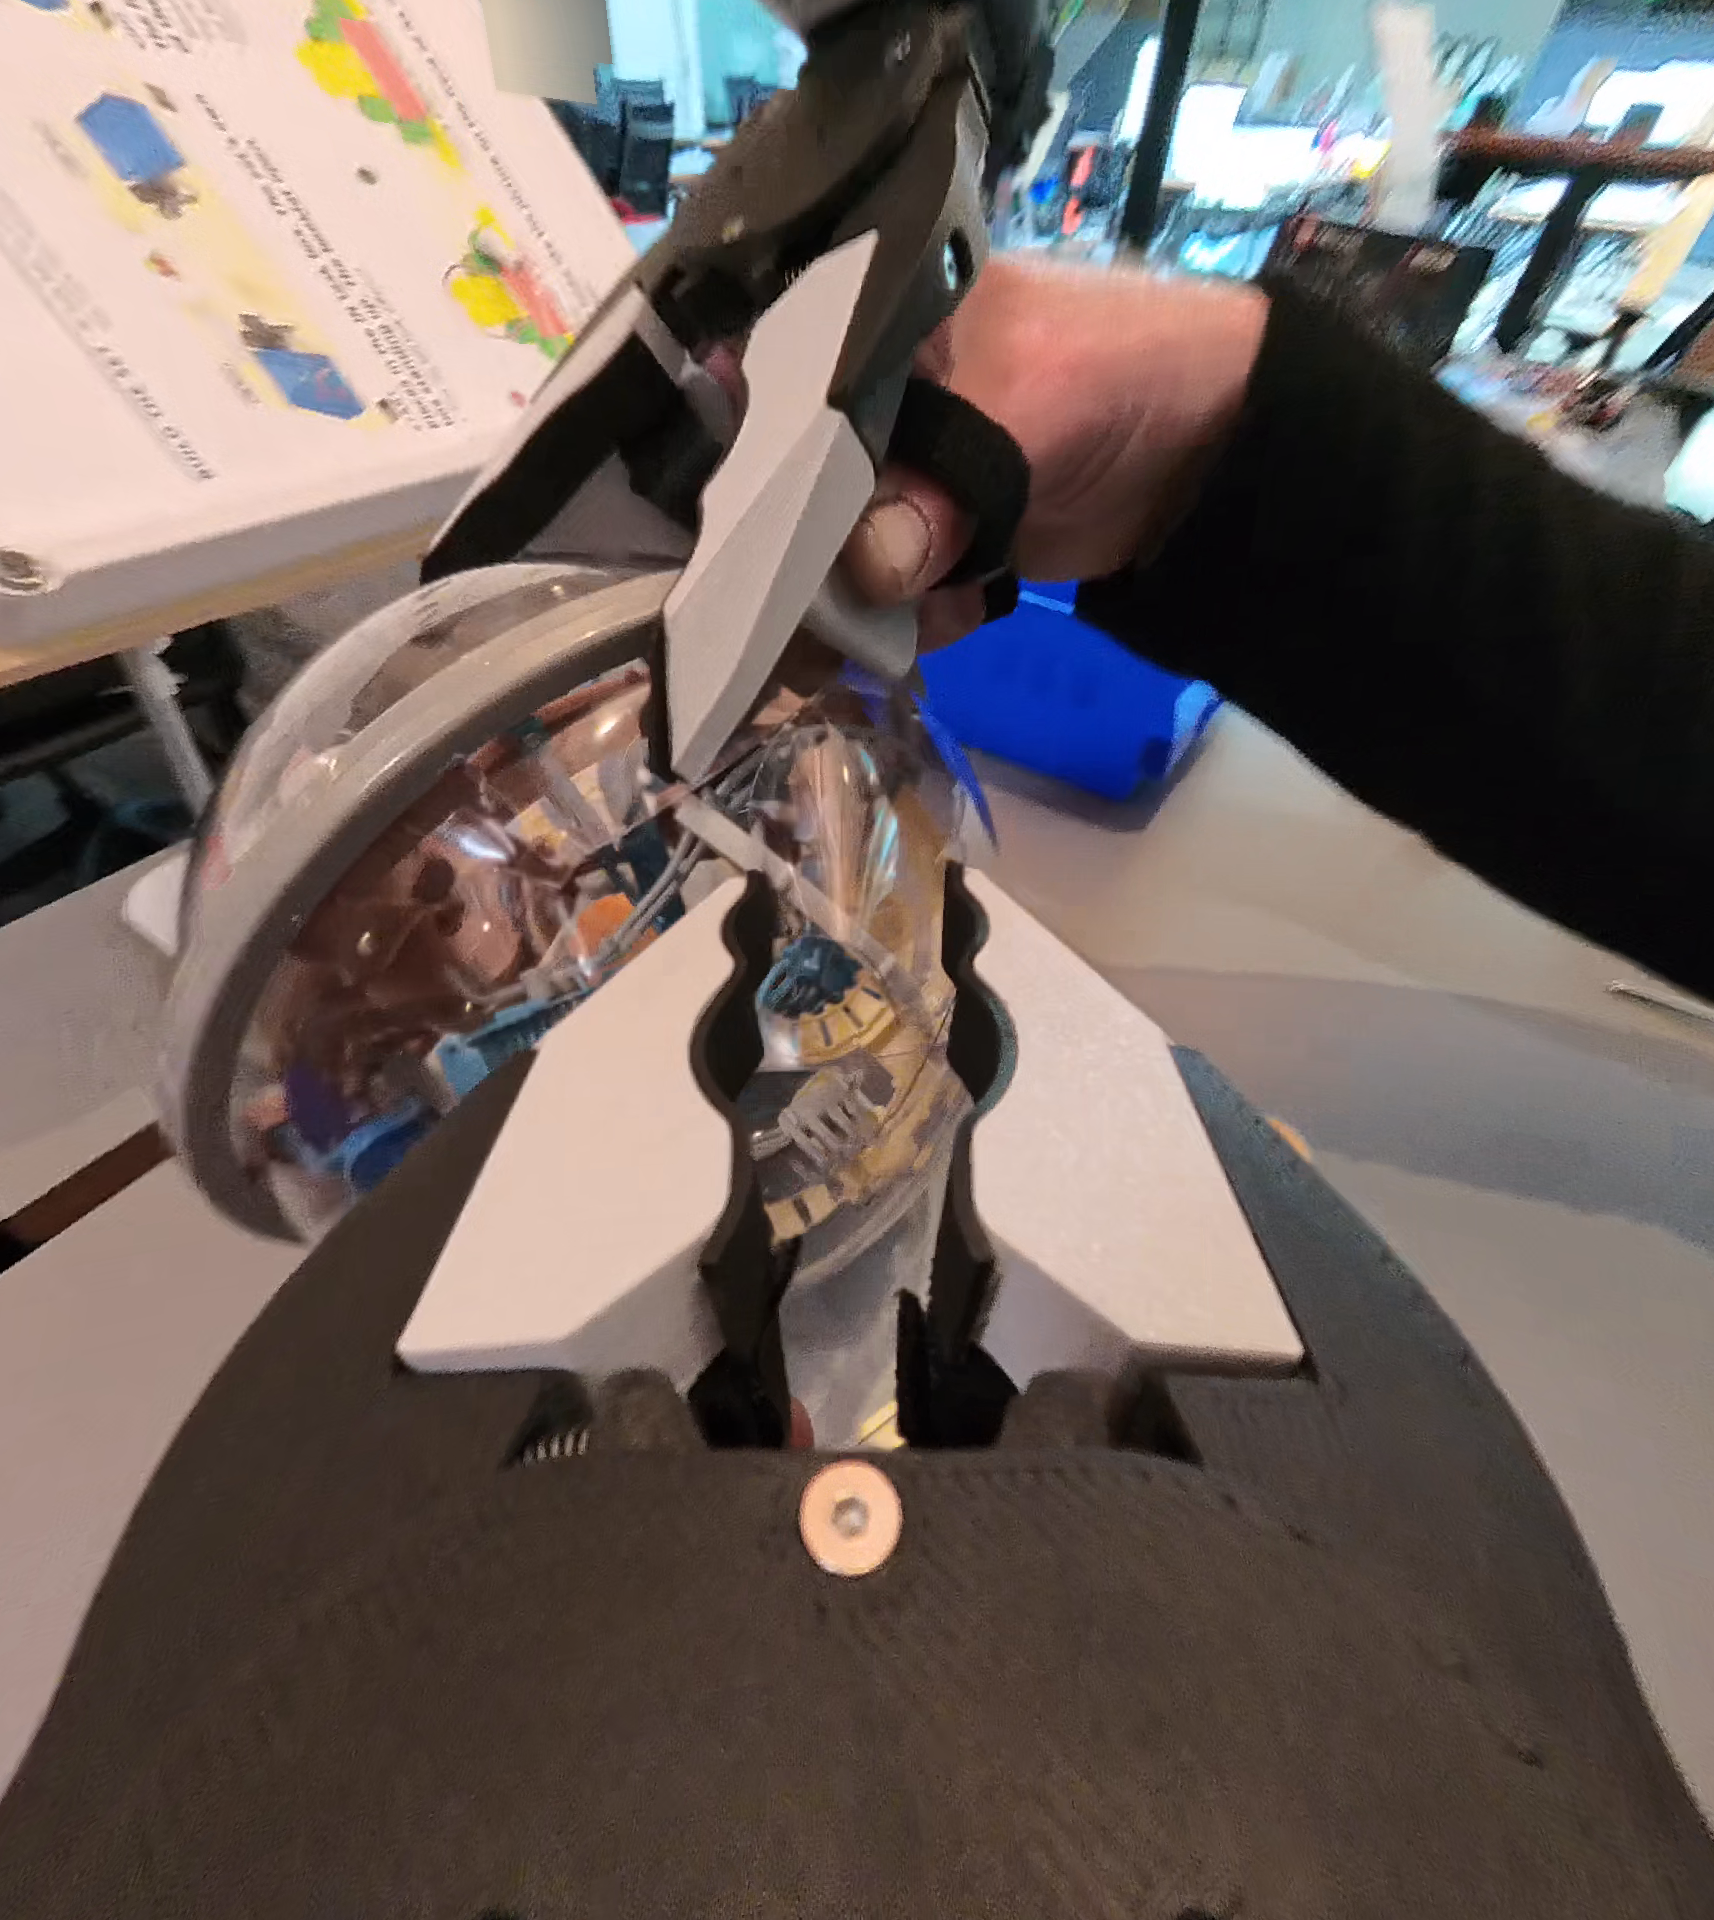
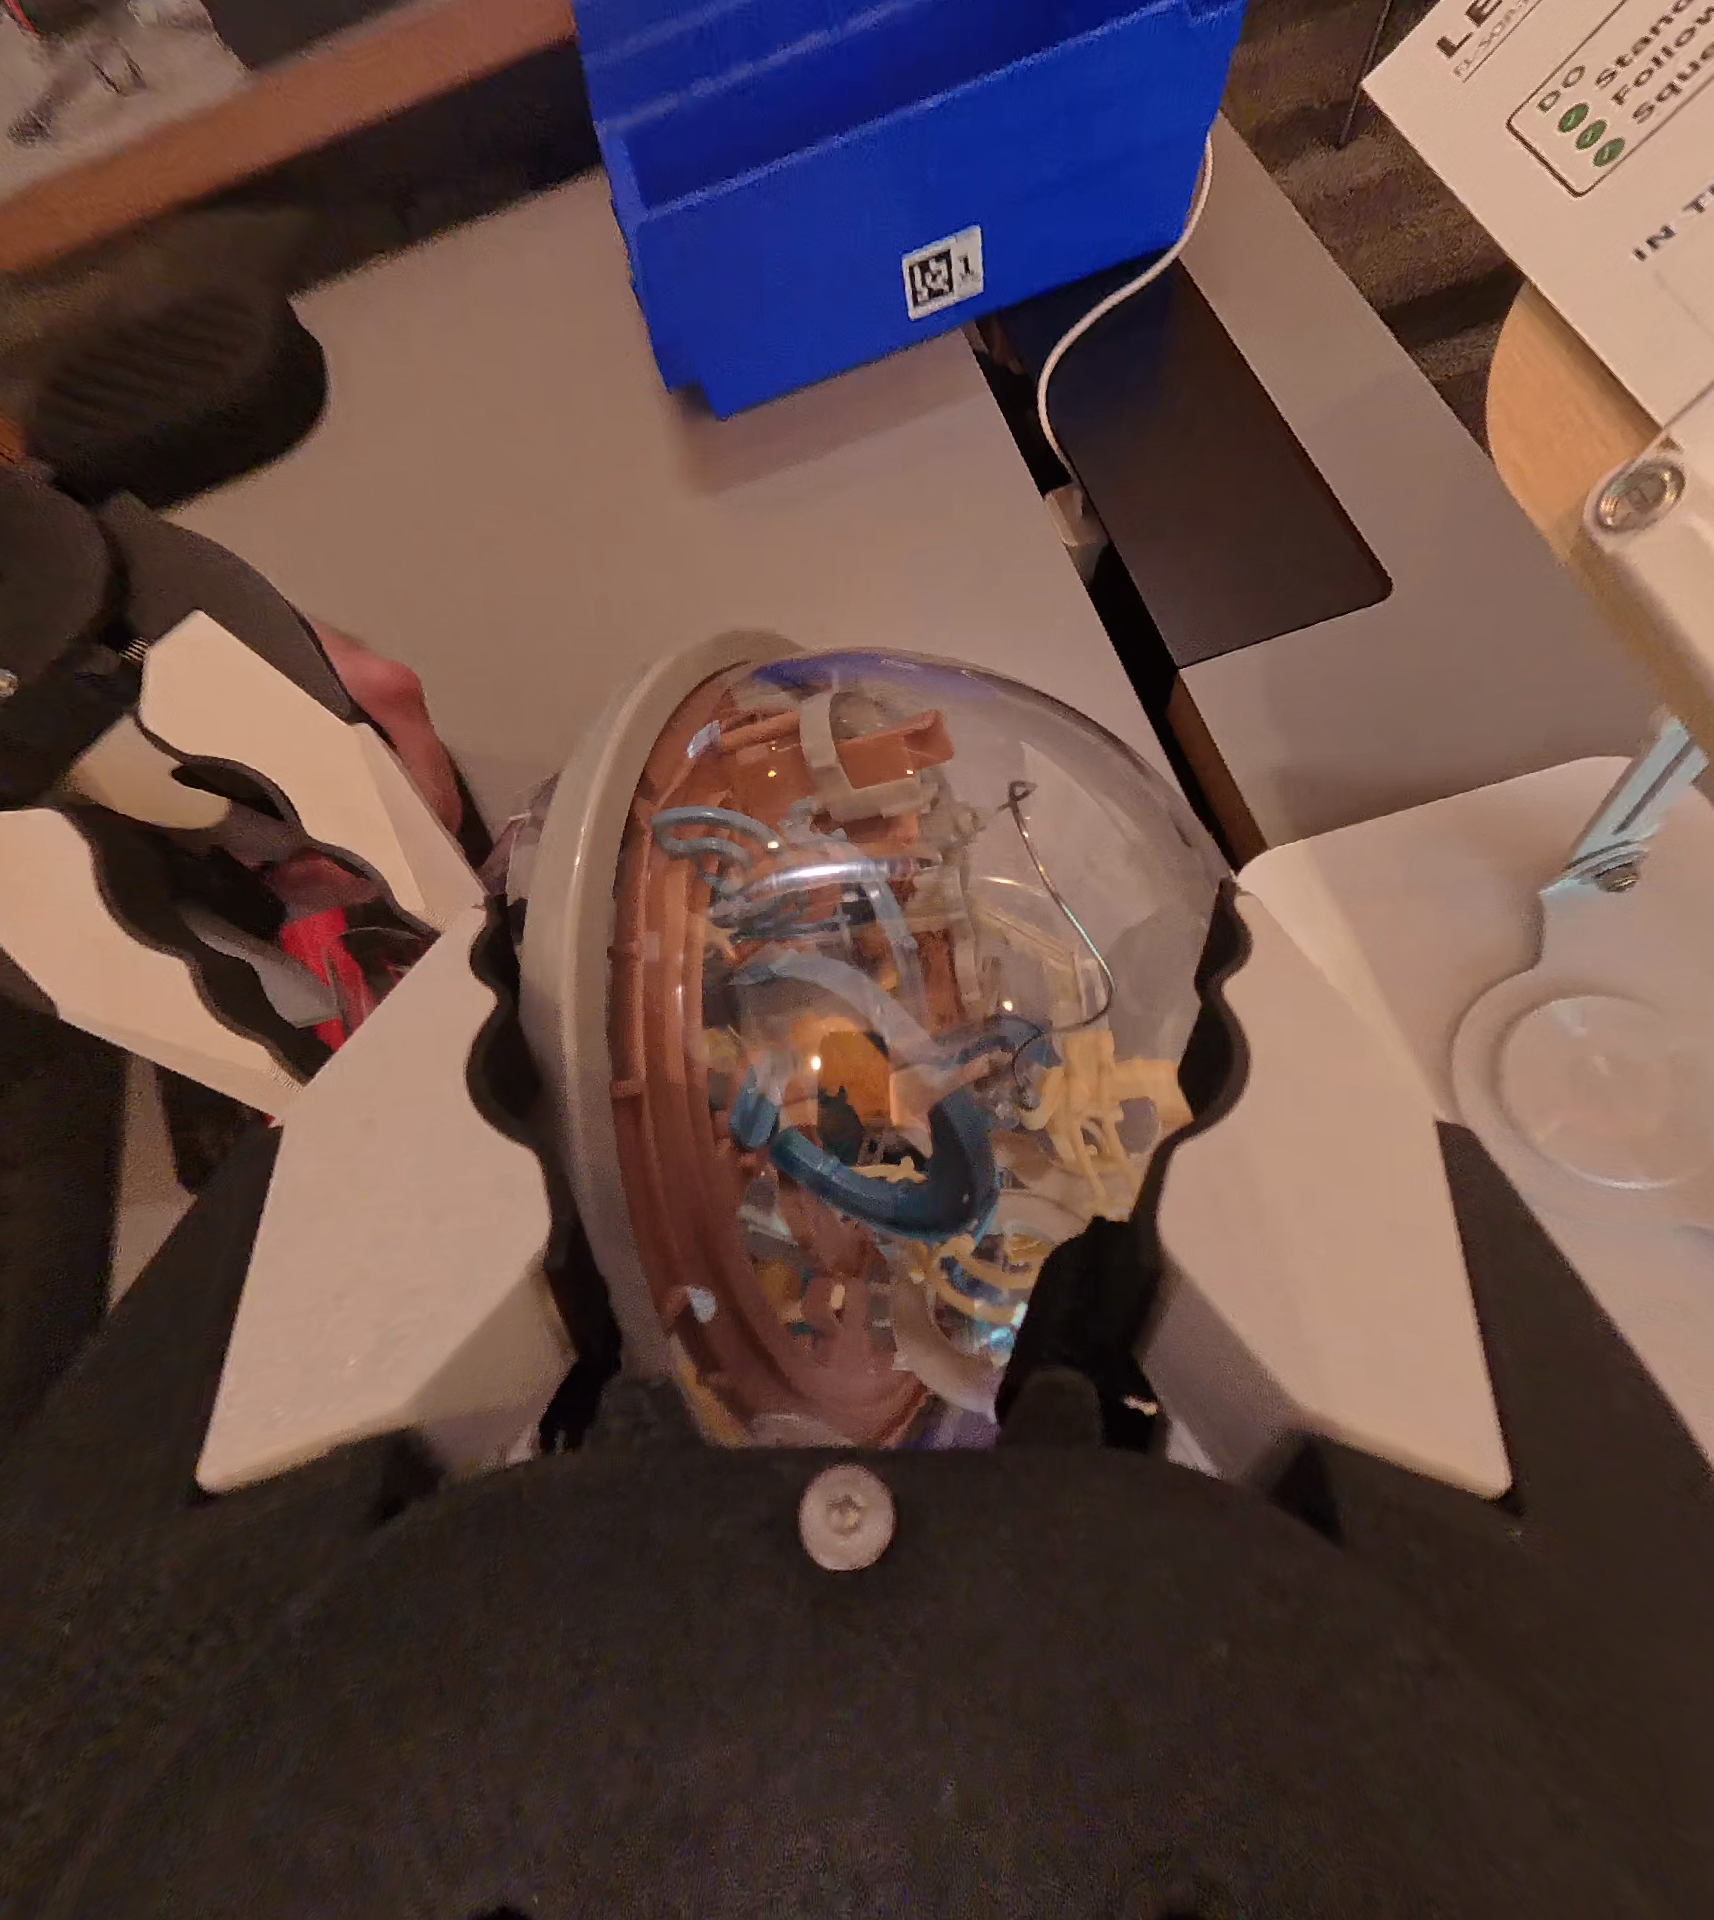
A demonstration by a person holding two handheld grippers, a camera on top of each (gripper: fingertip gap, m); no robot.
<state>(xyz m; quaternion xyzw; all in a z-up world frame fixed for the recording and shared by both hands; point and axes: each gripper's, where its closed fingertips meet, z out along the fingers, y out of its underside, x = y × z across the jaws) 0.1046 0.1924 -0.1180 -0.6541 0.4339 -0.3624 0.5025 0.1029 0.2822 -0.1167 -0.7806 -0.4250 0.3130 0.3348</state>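
Above the table (image 2: 541, 499): clear ball (image 2: 863, 1039) aloft, clamped across its width in right gripper (image 2: 858, 914). Left gripper (image 1: 848, 894) nearly closed, pinching clear film against ball's side. Near blue bin (image 2: 894, 197). Empty stand (image 2: 1601, 1091) just right.
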